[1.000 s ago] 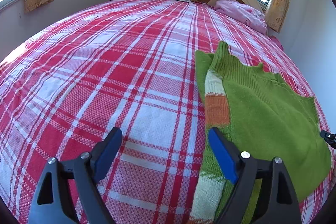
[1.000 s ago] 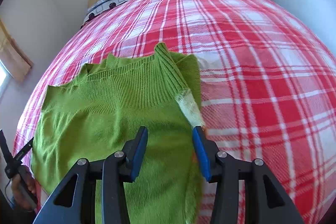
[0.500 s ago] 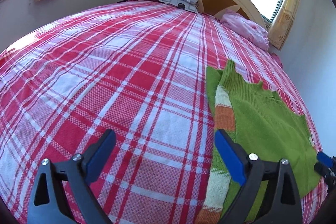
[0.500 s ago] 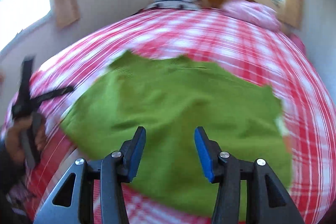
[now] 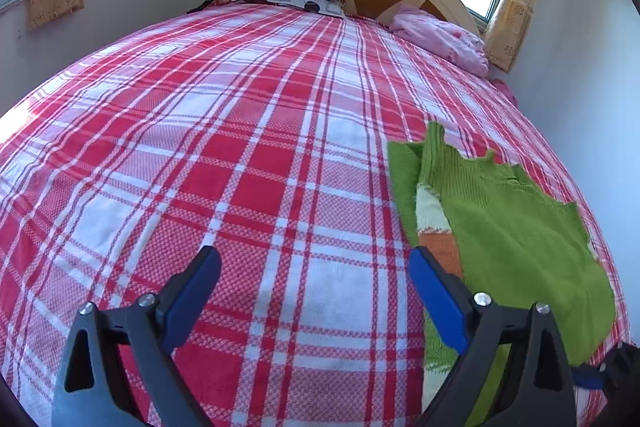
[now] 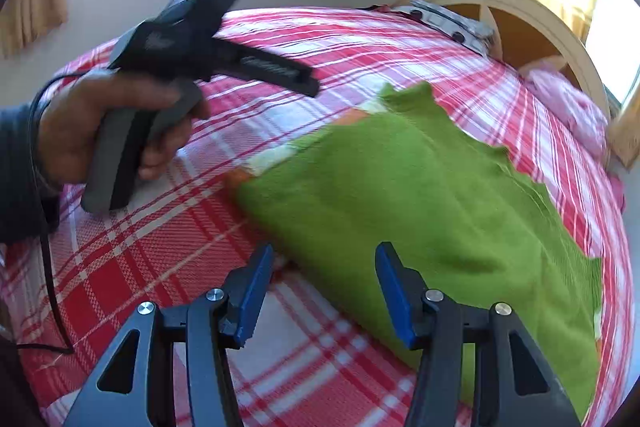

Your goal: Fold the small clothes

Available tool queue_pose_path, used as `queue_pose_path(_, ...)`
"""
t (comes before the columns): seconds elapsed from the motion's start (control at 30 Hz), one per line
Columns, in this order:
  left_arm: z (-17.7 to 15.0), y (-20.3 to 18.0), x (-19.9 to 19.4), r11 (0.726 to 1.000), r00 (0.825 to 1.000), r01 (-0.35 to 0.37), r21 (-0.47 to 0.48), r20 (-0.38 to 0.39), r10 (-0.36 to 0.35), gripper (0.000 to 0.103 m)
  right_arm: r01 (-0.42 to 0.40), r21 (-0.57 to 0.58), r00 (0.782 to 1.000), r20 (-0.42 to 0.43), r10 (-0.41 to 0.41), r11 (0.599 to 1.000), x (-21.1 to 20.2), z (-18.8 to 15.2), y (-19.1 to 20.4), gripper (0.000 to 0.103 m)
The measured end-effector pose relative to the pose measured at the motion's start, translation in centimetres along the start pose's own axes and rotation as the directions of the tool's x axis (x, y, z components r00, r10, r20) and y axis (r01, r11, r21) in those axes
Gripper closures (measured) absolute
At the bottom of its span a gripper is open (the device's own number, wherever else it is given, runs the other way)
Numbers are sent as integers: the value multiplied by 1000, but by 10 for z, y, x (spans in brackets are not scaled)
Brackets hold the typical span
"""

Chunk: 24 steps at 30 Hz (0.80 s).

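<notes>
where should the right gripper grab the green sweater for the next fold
Probably the near bottom hem of the green sweater, coming in low from the bed's near edge. That edge lies flat and free on the plaid bedspread, just ahead of the right gripper, whose open jaws have just been widening with nothing between them.

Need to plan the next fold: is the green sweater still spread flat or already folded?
Partly folded. The green sweater has a green layer lying over its striped white-and-orange part, on the plaid bedspread.
</notes>
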State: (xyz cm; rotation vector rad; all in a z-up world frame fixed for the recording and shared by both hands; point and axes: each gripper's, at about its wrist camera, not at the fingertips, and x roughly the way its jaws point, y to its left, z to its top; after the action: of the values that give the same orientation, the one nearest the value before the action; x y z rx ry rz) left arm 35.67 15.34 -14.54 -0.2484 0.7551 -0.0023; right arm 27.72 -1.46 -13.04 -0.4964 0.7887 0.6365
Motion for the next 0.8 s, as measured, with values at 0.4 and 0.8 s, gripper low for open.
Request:
queue_pose_path(0.4,4,-6,18,1000,999,7,21,-51,-6,6,137,-118,991,12,-136,984,26,10,44,49)
queue_pose_path(0.8,14,-22,27,988,990,135,70,-40,-133,6,177,-112,984,25,-176,978,30,11,51,49)
